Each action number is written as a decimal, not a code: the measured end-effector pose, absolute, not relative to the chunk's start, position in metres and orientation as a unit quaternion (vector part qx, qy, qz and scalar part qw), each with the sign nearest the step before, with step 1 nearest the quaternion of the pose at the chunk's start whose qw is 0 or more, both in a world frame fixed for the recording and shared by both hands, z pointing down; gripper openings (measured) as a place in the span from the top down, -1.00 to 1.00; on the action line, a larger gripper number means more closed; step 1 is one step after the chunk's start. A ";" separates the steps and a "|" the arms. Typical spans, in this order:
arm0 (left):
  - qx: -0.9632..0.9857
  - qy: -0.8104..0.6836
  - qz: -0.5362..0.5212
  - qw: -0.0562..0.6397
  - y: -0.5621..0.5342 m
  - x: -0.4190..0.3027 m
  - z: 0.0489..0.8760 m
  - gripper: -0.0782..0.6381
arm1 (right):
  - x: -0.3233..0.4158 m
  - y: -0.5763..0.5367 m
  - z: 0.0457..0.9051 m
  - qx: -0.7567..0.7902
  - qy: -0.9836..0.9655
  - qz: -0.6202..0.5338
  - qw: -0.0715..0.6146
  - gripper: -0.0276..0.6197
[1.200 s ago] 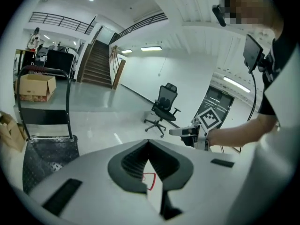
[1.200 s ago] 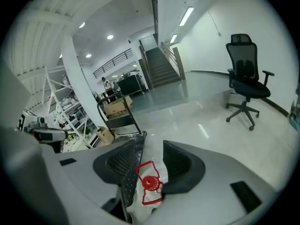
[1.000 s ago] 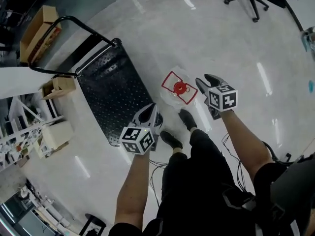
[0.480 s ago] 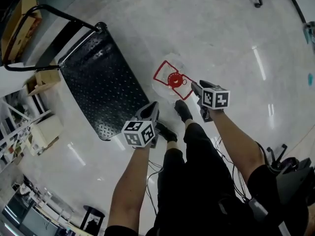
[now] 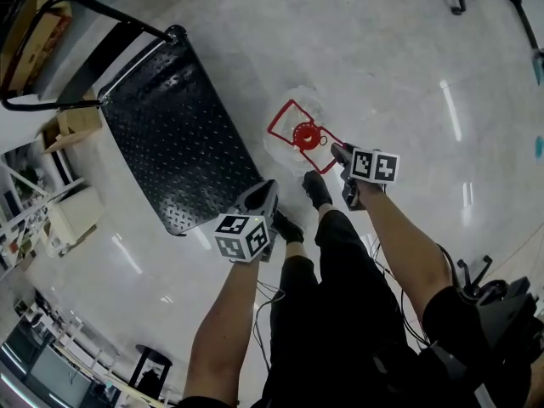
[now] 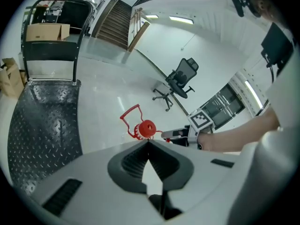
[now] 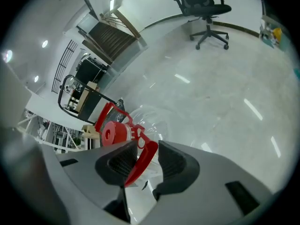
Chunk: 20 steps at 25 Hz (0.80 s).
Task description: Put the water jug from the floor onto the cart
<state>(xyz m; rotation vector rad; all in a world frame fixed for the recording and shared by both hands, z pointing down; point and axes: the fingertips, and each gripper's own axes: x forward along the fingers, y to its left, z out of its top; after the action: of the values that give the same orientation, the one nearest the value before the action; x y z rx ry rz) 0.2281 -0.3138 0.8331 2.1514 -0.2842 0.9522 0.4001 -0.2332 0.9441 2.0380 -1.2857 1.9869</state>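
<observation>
The water jug is clear plastic with a red cap and a red carry handle, and it stands on the floor just right of the black cart. My right gripper reaches the jug's near side. In the right gripper view a red bar of the handle lies between its jaws, against one pad with a gap to the other, and the jaws are closing. My left gripper hangs by the cart's near corner, shut and empty, with the jug's cap beyond it.
The cart's tube handle rises at its far end, with cardboard boxes behind and beside it. My shoes stand close to the jug. Office chairs stand farther off. White shelving lines the left edge.
Both grippers have sunk toward the floor. The right one has come down onto the jug's red handle, which now sits between its jaws. The left stays beside the cart's corner.
</observation>
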 end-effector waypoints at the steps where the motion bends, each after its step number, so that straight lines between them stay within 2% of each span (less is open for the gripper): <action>1: 0.842 -0.111 0.371 0.376 -0.313 0.228 0.834 0.80 | 0.399 -0.233 0.946 0.650 -0.407 0.642 0.002 0.51; 11: 0.847 -0.132 0.350 0.378 -0.307 0.223 0.809 0.80 | 0.398 -0.241 0.928 0.635 -0.382 0.668 -0.071 0.63; 20: 0.862 -0.183 0.300 0.364 -0.324 0.199 0.756 0.80 | 0.388 -0.257 0.896 0.623 -0.433 0.651 -0.010 0.64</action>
<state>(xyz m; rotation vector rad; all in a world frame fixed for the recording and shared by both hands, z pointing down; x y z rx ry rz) 0.1992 -0.3243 0.7559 2.2191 -0.4703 0.7729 0.3877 -0.2565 0.8964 1.9704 -1.3686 2.0597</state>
